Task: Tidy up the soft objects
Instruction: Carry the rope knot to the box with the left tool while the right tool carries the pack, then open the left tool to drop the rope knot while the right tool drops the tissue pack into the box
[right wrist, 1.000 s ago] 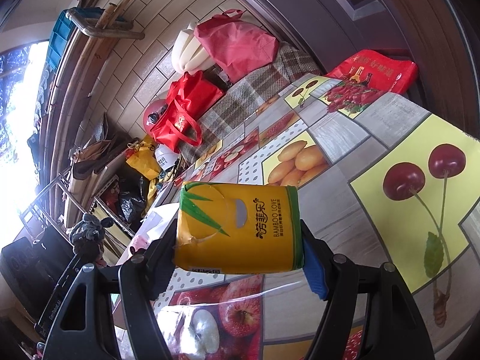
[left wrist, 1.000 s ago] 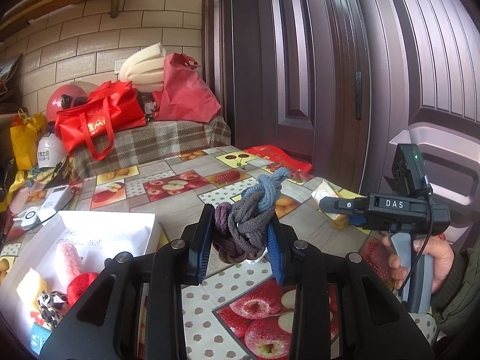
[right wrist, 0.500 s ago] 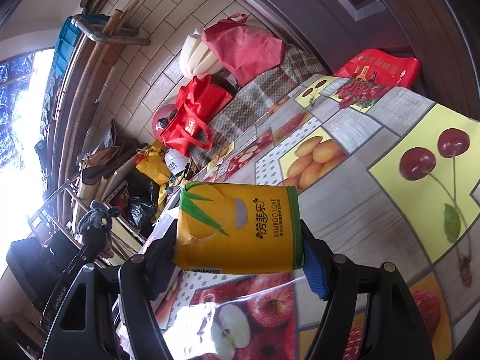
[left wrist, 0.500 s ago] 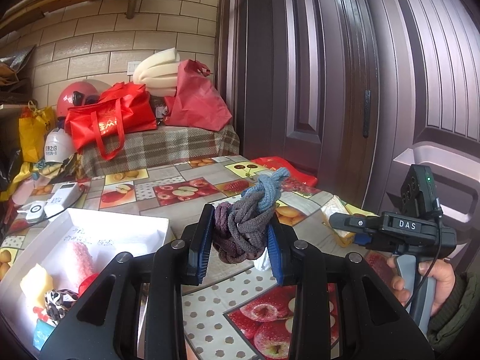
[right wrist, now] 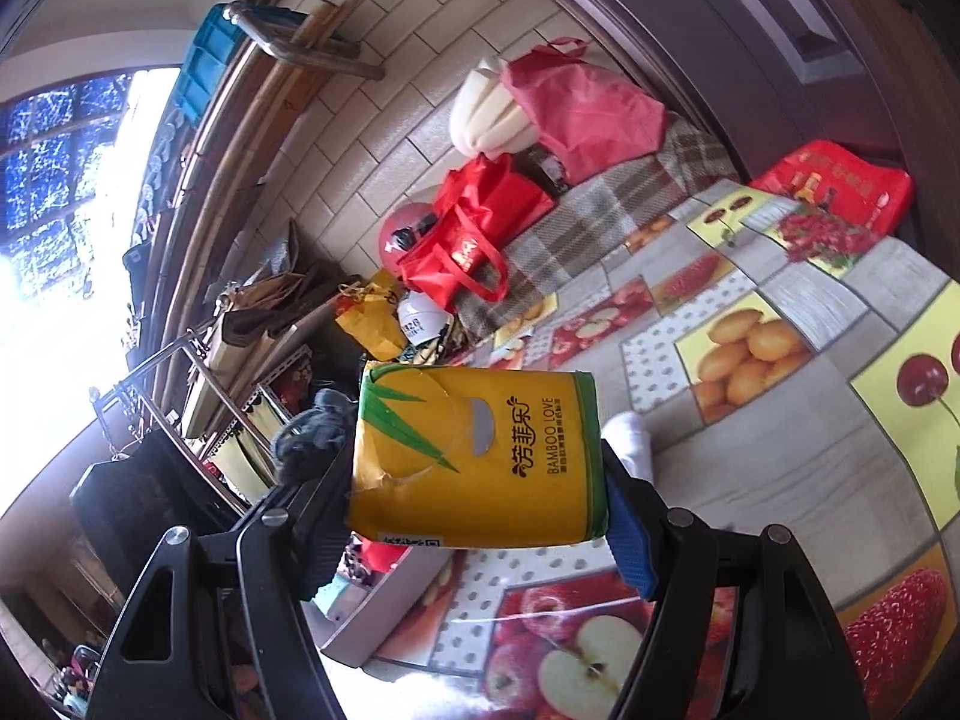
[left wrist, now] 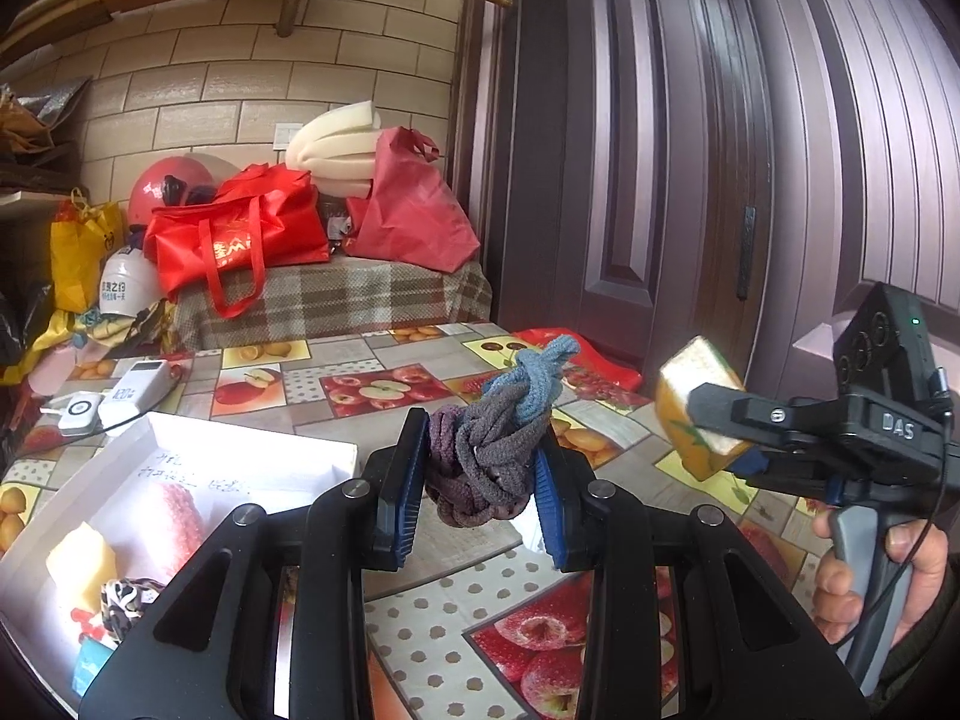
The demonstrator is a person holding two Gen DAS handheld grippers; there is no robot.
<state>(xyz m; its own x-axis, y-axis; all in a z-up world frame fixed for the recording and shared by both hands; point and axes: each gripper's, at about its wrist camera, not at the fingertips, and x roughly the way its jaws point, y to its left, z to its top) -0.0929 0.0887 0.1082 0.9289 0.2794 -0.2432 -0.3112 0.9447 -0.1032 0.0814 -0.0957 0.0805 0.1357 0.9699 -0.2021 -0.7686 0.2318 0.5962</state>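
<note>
I am squeezing the knotted rope (left wrist: 492,450) in my left gripper (left wrist: 480,492) and the tissue pack (right wrist: 474,456) in my right gripper (right wrist: 480,516) — the white box (left wrist: 252,444) is holding a pink roll (left wrist: 171,519) and a yellow sponge (left wrist: 81,564).

Glossy tablecloth (left wrist: 420,564), knitted cloth knot (left wrist: 492,450)

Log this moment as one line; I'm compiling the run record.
left gripper: shut on knotted rope toy | right gripper: shut on yellow tissue pack | white box: on table, partly filled
</note>
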